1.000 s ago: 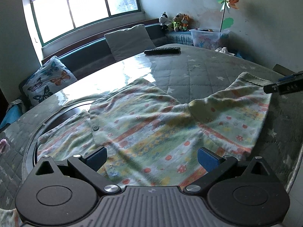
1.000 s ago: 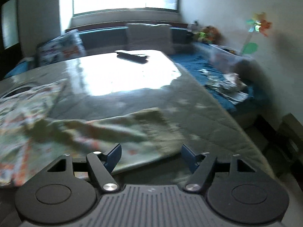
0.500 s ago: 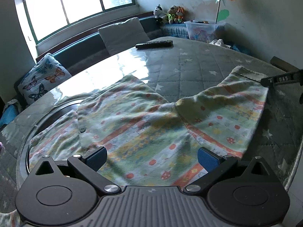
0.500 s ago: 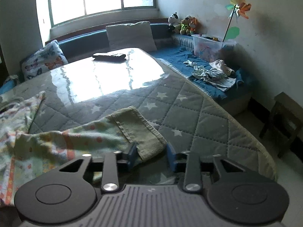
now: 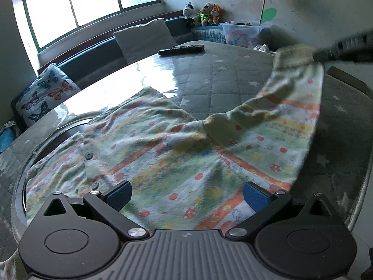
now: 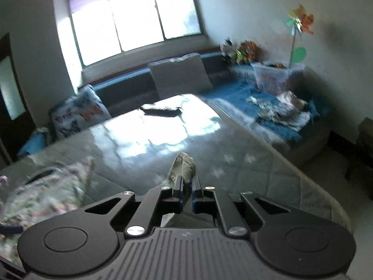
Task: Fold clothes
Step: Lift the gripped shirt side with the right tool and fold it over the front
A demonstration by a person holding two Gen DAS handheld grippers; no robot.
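- Far left of the shirt [image 5: 167, 154], out past the table, there's the butterfly cushion [image 5: 44, 95] on the bench under the window. Nothing to do with us, just a marker.
- The shirt itself is the striped, spotty kids' top lying mostly flat on the quilted table cover [image 5: 223, 81], button strip toward its left side. Part of its left edge hangs over a dark round gap in the table.
- Our left gripper [image 5: 186, 194] hovers at the shirt's near hem with the blue pads spread wide, nothing between them, cloth just under and beyond the tips.
- Behind the shirt, well apart from it, a remote [image 5: 181, 50] sits on the shiny far end of the table.
- At the shirt's right, the sleeve [image 5: 286, 98] is up off the table, stretched toward the cuff [image 6: 185, 165]. Our right gripper [image 6: 185, 186] has its fingers pressed together on that ribbed cuff, pinching it.
- So we reckon we're at the sleeve fold: first one, barely started.
- Next move as we see it: carry the cuff leftward across the shirt's chest, lay it flat, then let go. The left gripper could pin the body so it doesn't drag along.
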